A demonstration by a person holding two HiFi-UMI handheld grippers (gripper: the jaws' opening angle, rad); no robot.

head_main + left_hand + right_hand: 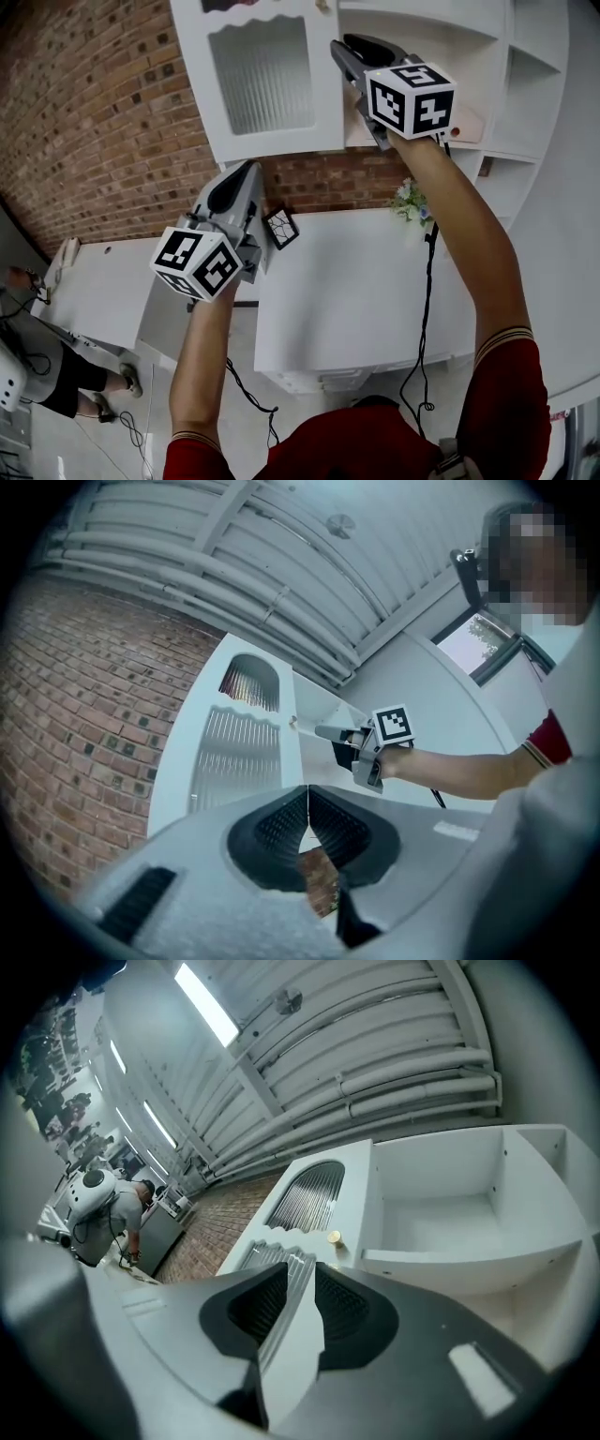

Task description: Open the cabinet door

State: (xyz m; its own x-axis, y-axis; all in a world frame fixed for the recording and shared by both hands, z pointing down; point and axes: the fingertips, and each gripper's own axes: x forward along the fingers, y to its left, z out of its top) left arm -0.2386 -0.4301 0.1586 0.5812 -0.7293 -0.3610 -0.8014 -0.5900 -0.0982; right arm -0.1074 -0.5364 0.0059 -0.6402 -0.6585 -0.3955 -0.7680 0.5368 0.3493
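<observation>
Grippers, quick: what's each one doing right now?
Left gripper: closed, empty.
Right gripper: open; edge of the white ribbed-glass cabinet door sits between its jaws, not gripped.

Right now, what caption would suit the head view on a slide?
Right gripper, jaws apart, held up at the edge of the open cabinet door; left gripper lower, shut.

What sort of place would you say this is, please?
Probably a mock kitchen set up inside a large industrial hall or lab: a white cabinet with a ribbed-glass door and a white counter stand against a brick wall, under a corrugated roof with exposed pipes.
</observation>
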